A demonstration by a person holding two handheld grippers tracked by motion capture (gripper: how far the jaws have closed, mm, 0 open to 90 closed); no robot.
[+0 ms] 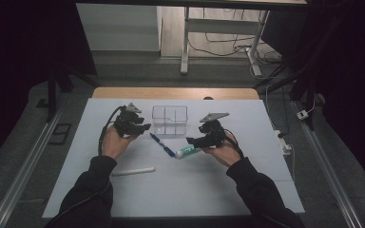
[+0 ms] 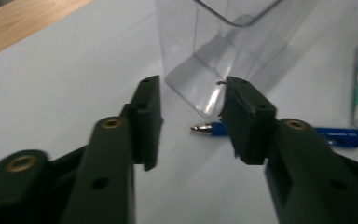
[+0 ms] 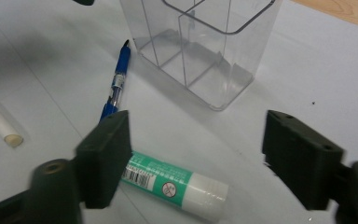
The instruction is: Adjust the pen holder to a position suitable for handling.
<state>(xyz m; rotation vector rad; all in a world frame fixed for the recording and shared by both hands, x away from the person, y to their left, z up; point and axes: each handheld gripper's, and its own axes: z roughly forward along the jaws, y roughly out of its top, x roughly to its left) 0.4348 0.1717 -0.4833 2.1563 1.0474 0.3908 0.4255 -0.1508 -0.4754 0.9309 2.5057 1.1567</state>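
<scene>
left gripper: jaws apart, blue plastic pen tip between | right gripper: apart, straddling green-white glue stick | we advise centring before clamping

The organizer looks like clear, glossy hard plastic, its walls catching streaks of light. The bench carries a smooth, matt white sheet, with bare pale wood showing along its far edge. The pen is shiny blue plastic with a see-through middle and a metal-looking tip. The glue stick is smooth plastic, green printed label and white cap. The fingers are matt black plastic with brass-coloured insets. The white stick looks matt.
</scene>
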